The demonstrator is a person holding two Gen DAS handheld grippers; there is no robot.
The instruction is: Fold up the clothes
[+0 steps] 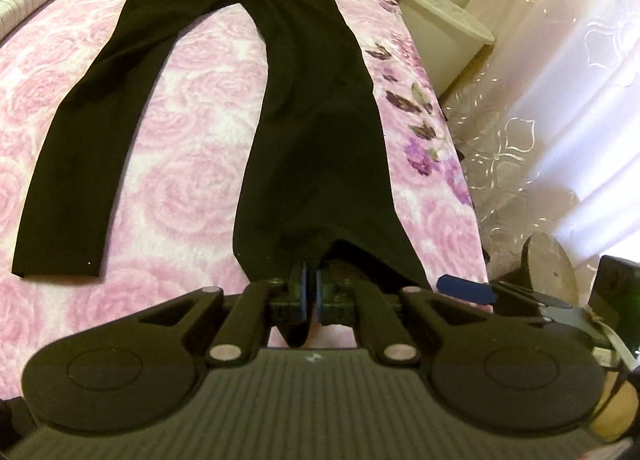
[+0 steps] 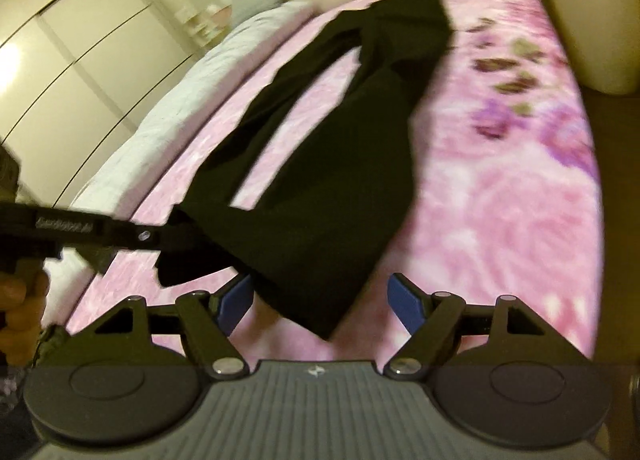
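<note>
Black fabric trousers lie spread on pink rose-patterned bedspread, legs apart. Left gripper fingers pinch nearer leg's hem. Right gripper fingers gape wide, hem corner between them, unclamped. View blurred.

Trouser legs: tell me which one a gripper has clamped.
The leg nearer the bed's curtain side: the left gripper pinches its hem. The other leg lies flat, untouched.

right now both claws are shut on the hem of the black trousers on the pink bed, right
Not both. Only the left claw is shut on the hem of the black trousers. The right wrist view shows the right claw open, its pads either side of the hem. The pink bed is right.
</note>
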